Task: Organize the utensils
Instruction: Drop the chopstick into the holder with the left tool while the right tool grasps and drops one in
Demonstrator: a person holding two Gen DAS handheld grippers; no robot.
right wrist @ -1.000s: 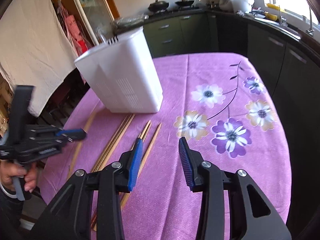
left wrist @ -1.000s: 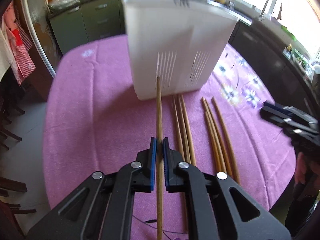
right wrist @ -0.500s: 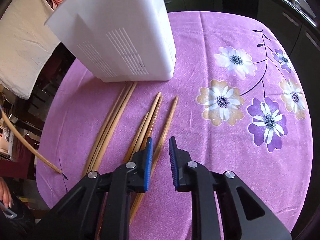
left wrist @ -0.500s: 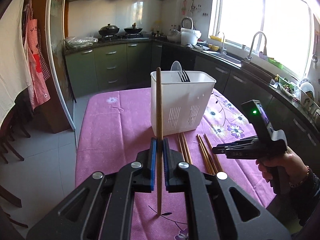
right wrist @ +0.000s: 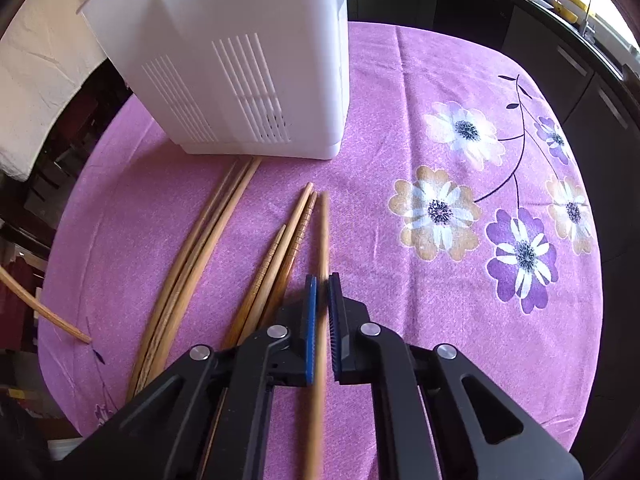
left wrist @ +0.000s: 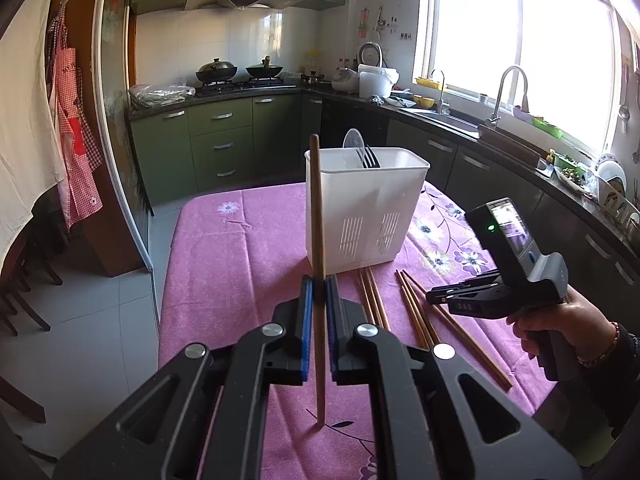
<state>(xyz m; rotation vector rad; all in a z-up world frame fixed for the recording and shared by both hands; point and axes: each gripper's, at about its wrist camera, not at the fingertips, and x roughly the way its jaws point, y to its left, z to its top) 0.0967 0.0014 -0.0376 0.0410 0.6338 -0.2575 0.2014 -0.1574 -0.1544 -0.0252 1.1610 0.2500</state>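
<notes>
My left gripper (left wrist: pixel 317 292) is shut on a wooden chopstick (left wrist: pixel 316 216) and holds it upright, its lower tip on the purple tablecloth, in front of the white utensil holder (left wrist: pixel 362 216). The holder has a fork and a spoon (left wrist: pixel 362 152) in it. My right gripper (right wrist: pixel 322 300) is shut on another chopstick (right wrist: pixel 323 236), low over the cloth and blurred. Several more chopsticks (right wrist: pixel 208 236) lie in two bundles to its left, below the holder (right wrist: pixel 240 60). The left chopstick's tip (right wrist: pixel 44 312) shows at the far left.
The purple flowered tablecloth (right wrist: pixel 460 200) covers a rounded table (left wrist: pixel 224 256). My right gripper and the hand (left wrist: pixel 500 292) sit at the table's right edge. Green kitchen cabinets (left wrist: pixel 220 140) and a counter with a sink (left wrist: pixel 460 116) stand behind.
My left gripper tilted up, bringing its chopstick from flat to upright. My right gripper moved down over the rightmost chopstick and closed on it.
</notes>
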